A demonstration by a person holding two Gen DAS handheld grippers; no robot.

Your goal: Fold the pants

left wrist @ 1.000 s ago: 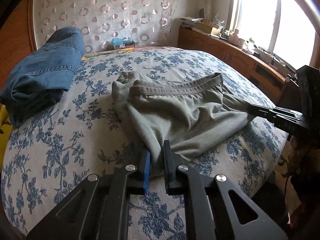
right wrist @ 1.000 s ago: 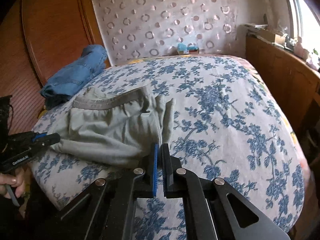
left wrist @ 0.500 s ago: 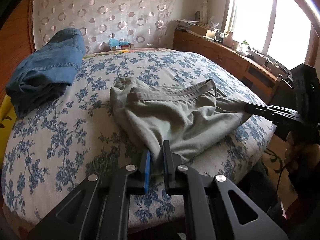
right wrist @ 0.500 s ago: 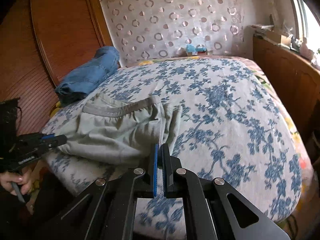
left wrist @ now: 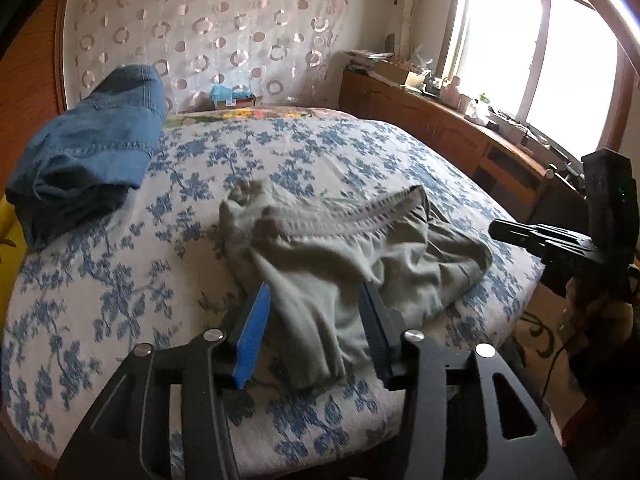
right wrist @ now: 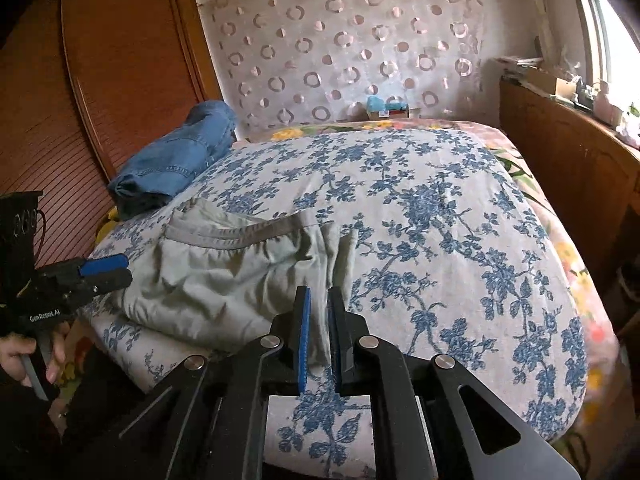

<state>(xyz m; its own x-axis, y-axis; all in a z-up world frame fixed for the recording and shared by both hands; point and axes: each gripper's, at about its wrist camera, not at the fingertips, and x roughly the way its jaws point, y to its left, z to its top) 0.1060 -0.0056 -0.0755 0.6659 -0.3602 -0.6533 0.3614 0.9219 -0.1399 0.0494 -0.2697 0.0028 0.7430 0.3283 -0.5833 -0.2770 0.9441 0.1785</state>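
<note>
A home bedroom. A bed (right wrist: 440, 208) with a blue-flowered cover fills most of both views. Behind it hangs a pale curtain (left wrist: 224, 28) patterned with rings. A wooden wardrobe (right wrist: 120, 52) with slatted doors stands on one side; a low wooden cabinet (left wrist: 444, 128) runs under a bright window (left wrist: 540, 40) on the other, its top cluttered with boxes and small household things. Folded jeans (left wrist: 88, 148) and grey pants (left wrist: 360, 248) lie on the bed.
</note>
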